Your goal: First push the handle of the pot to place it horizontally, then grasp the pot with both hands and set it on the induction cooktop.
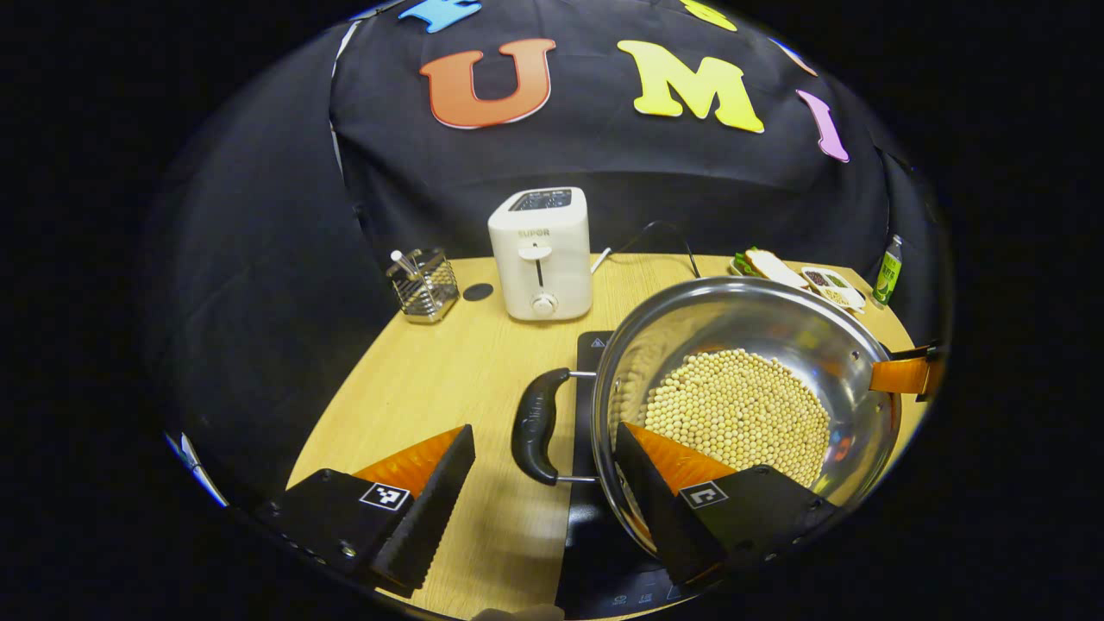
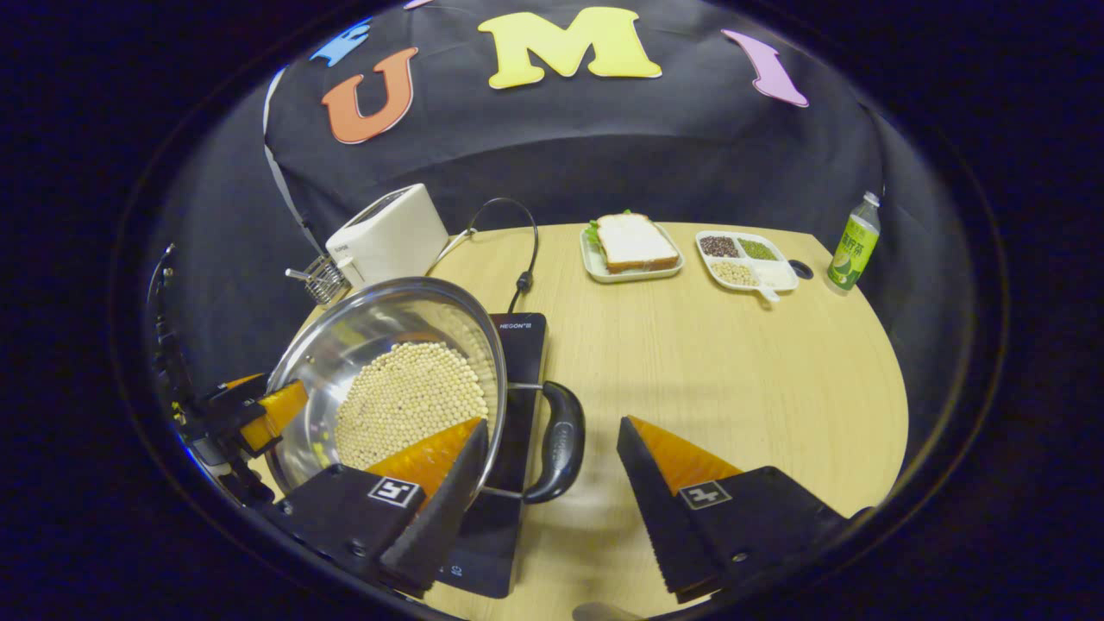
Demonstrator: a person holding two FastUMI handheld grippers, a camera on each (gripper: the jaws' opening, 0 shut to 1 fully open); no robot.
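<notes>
The pot (image 1: 750, 405) is of shiny steel, wide and shallow, with pale round beans (image 1: 737, 414) covering its bottom and a dark loop handle (image 1: 539, 427) on each side. With this load it should feel rather heavy, and the polished wall will be slippery — so the handles are the place to take hold, one for each claw, and the pot must stay level or the beans will roll to one side. The steel itself is stiff and will not bend.

The pot sits over the black induction cooktop (image 2: 517, 345) on the wooden table (image 2: 733, 371); whether it rests on the glass or is a little above it I cannot tell.

The left claw (image 1: 548, 483) stands wide open around its handle, with one finger outside on the table side and the other over the rim, and holds nothing. In the right gripper view, the right claw (image 2: 552, 470) is in the same state — spread around the other handle (image 2: 561, 440), not pressing it.
</notes>
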